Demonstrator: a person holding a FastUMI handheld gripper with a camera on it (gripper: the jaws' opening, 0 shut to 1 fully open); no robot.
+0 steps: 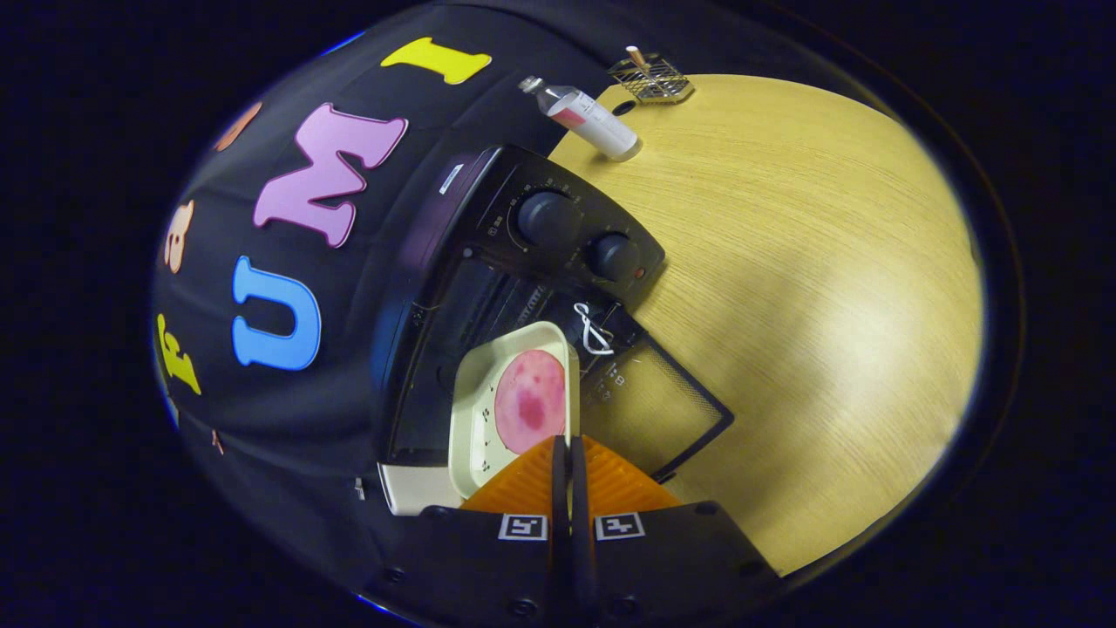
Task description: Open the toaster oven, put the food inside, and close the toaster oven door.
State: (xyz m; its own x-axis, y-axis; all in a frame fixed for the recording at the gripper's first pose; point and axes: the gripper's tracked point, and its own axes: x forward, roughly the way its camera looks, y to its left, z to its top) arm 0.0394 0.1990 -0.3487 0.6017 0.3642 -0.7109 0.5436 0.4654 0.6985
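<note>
The gripper (571,449) has its two ribbed, wedge-shaped fingers (523,484) drawn together, with only a thin dark slit between them, and they seem to pinch the near rim of a tray (478,410); the contact itself is hidden under the fingertips. The whole view is rolled, so the table (828,288) tilts steeply, which says the gripper is held canted to one side as it points into the oven.

The tray is a shallow, pale cream rectangle with rounded corners and a smooth, glossy face bearing small dark marks. On it lies a flat round slice of food (530,401), pink with darker red blotches, just ahead of the fingertips. The tray's far end reaches into the mouth of the toaster oven (488,262), while its near end is out over the sill.

The toaster oven is a black box with a matte shell. Its control panel carries two round dark knobs (549,218) and a small red dot. Its door (654,401) lies folded down and open to the right of the tray, a dark-framed pane with a fine dotted mesh look, and a white cord loop (593,330) hangs at the door's edge.

The table is light wood-grain laminate. Beyond the oven stand a clear bottle (586,117) with a pink-and-white label and a small wire rack (654,80).
</note>
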